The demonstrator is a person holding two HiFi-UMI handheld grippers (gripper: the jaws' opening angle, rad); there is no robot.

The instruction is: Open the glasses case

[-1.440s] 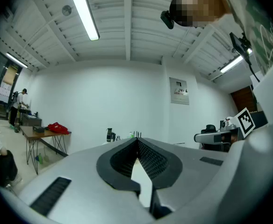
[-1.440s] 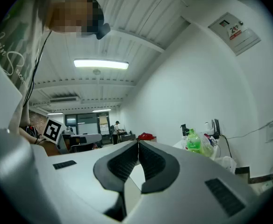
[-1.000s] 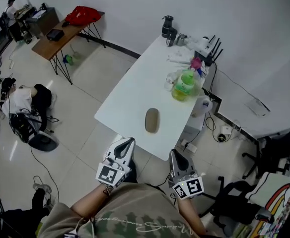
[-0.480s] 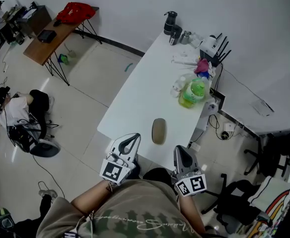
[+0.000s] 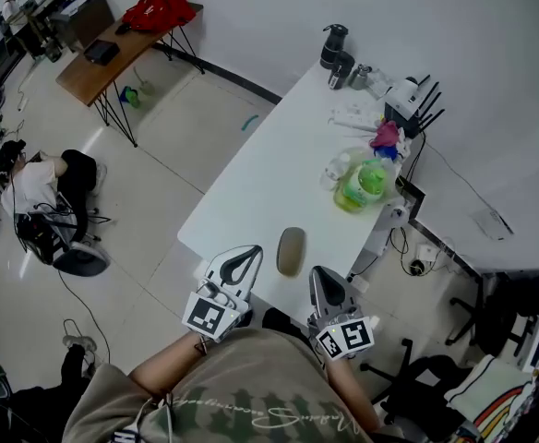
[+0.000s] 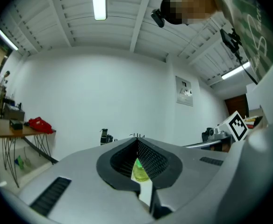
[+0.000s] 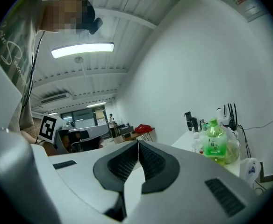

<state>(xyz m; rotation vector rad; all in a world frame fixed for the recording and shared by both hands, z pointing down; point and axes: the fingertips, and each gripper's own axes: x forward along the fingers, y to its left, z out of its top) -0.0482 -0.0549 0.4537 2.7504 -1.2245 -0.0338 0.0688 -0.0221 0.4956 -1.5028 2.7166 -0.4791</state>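
Glasses case (image 5: 291, 251), one only, lies shut near the front edge of the white table (image 5: 269, 169); two grippers sit either side of it, left gripper (image 5: 244, 251) and right gripper (image 5: 321, 275), both with jaws pressed together, empty; one green bottle (image 5: 362, 185) stands farther back.

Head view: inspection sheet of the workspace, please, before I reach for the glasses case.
Surface: white table, mostly bare.
Job's things: glasses case, closed, lying near the near edge, untouched.
Clutter: green bottle, black flasks, router at the far end.
Grippers: left gripper and right gripper shut, empty, either side of the case, not touching.
Cables: cables on the floor beside the table.
Surroundings: wooden desk with red bag, person sitting on the floor, office chair.
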